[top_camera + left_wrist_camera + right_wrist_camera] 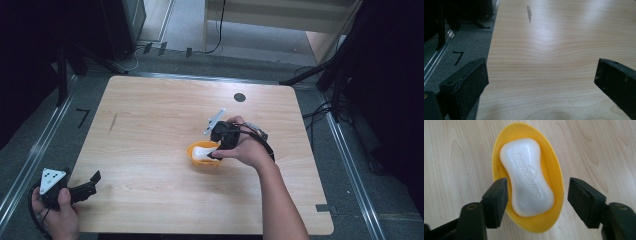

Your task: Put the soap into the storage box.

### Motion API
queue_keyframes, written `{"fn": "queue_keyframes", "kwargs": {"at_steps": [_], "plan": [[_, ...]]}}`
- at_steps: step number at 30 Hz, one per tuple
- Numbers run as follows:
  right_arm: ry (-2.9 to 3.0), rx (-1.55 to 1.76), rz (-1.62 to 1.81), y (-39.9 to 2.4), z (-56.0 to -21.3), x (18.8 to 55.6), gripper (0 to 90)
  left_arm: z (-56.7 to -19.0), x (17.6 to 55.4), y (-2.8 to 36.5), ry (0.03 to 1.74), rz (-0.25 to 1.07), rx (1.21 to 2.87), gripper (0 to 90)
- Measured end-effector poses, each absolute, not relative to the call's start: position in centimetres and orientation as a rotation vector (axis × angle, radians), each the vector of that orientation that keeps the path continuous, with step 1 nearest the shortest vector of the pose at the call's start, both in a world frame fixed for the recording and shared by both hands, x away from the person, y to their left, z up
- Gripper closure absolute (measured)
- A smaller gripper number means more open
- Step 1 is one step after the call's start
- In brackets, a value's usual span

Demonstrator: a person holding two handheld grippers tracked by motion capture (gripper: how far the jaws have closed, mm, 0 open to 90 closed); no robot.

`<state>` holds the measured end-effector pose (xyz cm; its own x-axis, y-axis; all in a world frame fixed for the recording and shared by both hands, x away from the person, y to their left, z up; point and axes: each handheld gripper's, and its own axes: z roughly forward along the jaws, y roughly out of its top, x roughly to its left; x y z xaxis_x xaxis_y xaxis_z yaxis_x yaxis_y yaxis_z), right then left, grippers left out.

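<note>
High view: my right claw (216, 154) hangs just over the yellow soap dish (203, 154) near the counter's (150, 125) middle, w/ the white soap bar (204, 150) lying in it. My left claw (87, 186) sits far off at the near left corner of the counter, well apart from the dish — so the right hand is the nearer one by a long way, and any next move on the soap is its job, I'd say.

Left claw view: bare pale wood grain ahead, smooth w/ a soft sheen and one dark smudge (529, 13) farther up. Jaws stand wide w/ nothing between them.

Right claw view: dish (554, 170) is an oval of glossy yellow plastic, thin-rimmed, its long axis running away from me, leaning a bit left at the far end. The bar (527, 176) lies along that same axis — waxy white, waisted in the middle, raised lettering on top. My jaws stand part open, one each side of the near end of the dish, pads off both dish and bar, holding nothing. They straddle the short axis, so closing would meet the dish's rim rather than the bar, I judge.
</note>
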<state>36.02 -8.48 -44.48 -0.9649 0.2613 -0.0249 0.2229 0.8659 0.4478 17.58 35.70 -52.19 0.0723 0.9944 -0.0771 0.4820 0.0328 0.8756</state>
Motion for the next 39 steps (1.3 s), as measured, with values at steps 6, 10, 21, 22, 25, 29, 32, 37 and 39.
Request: {"fn": "queue_keyframes", "kwargs": {"at_steps": [6, 10, 21, 22, 25, 29, 32, 37, 39], "plan": [[2.904, 0.554, 0.736, -10.5, -44.8, 35.3, 13.3, -52.2, 17.6, 35.7, 1.519, 0.821, 1.565, 0.0], [2.849, 0.648, 0.782, -11.8, -45.1, 34.8, 0.2, -52.2, 17.6, 35.7, 1.517, 0.822, 1.566, 0.0], [2.774, 0.822, 0.844, -16.0, -46.0, 33.3, 0.0, -52.2, 17.5, 35.7, 1.512, 0.822, 1.568, 0.0], [2.767, 0.847, 0.847, -16.4, -46.1, 33.1, 0.0, -52.2, 17.5, 35.7, 1.51, 0.823, 1.57, 0.0], [2.748, 0.867, 0.858, -17.4, -46.4, 32.8, 0.0, -52.2, 17.5, 35.7, 1.508, 0.822, 1.572, 0.0], [2.718, 0.918, 0.87, -18.9, -47.0, 32.3, 0.0, -52.2, 17.5, 35.6, 1.508, 0.822, 1.571, 0.0], [2.694, 0.942, 0.882, -19.9, -47.6, 31.9, 0.0, -52.2, 17.5, 35.6, 1.505, 0.824, 1.573, 0.0], [2.667, 0.99, 0.895, -21.3, -48.5, 31.0, 0.0, -52.2, 17.5, 35.6, 1.505, 0.825, 1.575, 0.0], [2.652, 1.016, 0.899, -22.1, -48.9, 30.7, 0.0, -52.2, 17.5, 35.6, 1.505, 0.825, 1.578, 0.0]]}}
